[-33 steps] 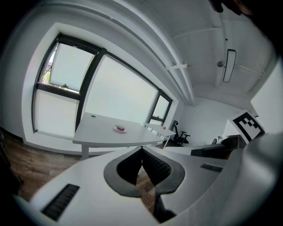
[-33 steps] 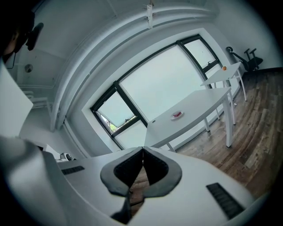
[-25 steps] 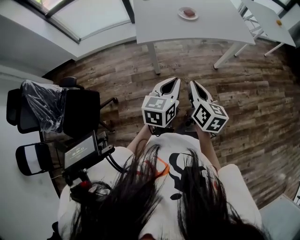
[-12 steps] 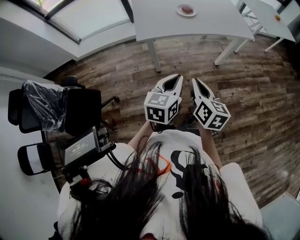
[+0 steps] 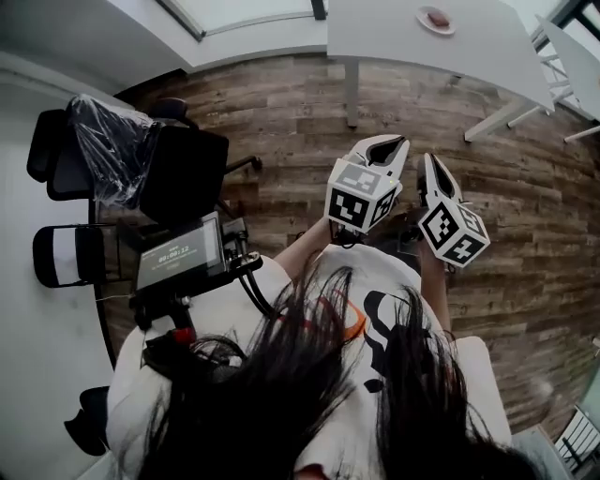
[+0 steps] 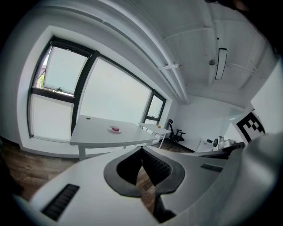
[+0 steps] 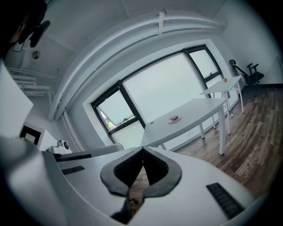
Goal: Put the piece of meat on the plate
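So the meat looks like it's already on the plate, on the far counter, well apart from the person. The left gripper and right gripper are both closed on nothing. Only risk I see: reaching over there and bumping the plate, which could slide the meat off.

A black chair near a small monitor

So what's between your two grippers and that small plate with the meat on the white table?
Only brown wood-plank floor, then bare white tabletop up to the small plate; the head view shows it.
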`<state>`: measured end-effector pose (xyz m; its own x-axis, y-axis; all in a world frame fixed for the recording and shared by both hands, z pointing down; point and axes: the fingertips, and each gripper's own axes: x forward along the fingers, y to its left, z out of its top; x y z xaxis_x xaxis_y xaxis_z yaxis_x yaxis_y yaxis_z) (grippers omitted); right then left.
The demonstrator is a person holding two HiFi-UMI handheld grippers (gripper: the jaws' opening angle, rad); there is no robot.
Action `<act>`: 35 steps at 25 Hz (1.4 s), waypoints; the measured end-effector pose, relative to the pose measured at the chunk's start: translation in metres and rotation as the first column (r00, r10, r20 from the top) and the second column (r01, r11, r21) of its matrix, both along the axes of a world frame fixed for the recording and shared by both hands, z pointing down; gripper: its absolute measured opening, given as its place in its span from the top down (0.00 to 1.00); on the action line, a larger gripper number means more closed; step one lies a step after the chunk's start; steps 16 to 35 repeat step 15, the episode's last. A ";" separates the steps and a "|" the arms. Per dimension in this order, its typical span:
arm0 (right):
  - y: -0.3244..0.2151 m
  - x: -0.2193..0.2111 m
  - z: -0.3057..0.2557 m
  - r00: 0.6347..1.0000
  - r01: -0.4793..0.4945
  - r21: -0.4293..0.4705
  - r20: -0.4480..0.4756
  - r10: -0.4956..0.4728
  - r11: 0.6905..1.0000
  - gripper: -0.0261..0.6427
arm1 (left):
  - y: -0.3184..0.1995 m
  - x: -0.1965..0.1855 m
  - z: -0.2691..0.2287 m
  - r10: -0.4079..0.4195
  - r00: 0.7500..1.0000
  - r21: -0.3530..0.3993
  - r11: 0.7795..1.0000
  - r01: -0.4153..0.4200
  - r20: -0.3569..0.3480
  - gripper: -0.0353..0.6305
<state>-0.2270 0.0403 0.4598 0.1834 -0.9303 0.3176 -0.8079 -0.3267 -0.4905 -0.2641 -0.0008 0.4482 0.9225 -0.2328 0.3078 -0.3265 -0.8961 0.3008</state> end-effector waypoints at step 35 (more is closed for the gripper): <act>-0.002 -0.004 0.010 1.000 0.010 -0.015 0.018 -0.010 1.000 0.95 | -0.001 -0.001 0.004 0.000 1.000 -0.001 1.000 0.000 0.004 0.94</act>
